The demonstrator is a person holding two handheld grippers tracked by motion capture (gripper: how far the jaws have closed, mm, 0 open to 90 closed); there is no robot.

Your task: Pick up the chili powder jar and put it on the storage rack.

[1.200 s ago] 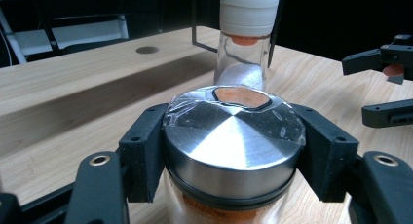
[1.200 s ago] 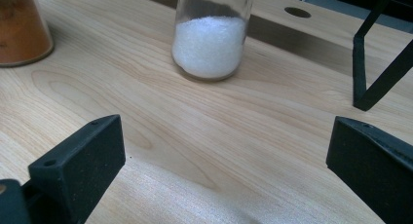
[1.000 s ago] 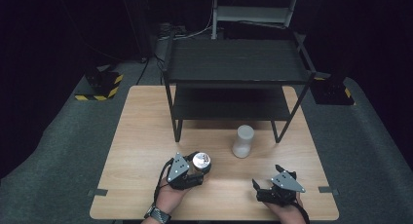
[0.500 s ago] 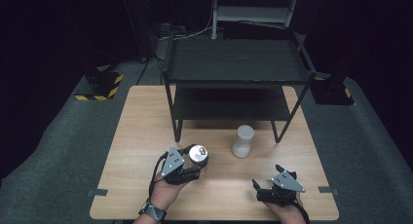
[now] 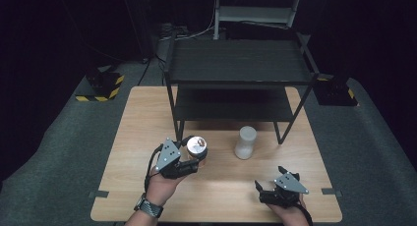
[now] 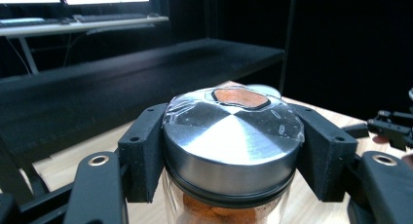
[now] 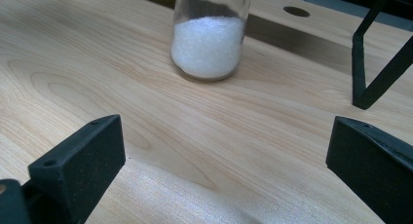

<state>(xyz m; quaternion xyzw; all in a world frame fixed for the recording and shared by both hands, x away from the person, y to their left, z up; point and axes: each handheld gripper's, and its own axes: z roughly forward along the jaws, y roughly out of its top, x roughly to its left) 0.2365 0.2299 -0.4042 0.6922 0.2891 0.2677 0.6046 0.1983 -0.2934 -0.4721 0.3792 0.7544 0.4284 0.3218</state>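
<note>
Left tongs squeeze my spice jar before the rack; right tongs gape, table bare around.

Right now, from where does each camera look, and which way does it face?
High view: above the near edge, facing forward and down on the table; both hands enter below.
Left gripper view: on the left gripper, shut on the spice jar.
Right gripper view: on the open right gripper, facing the white jar.
Shared: both jars also show from above.
</note>
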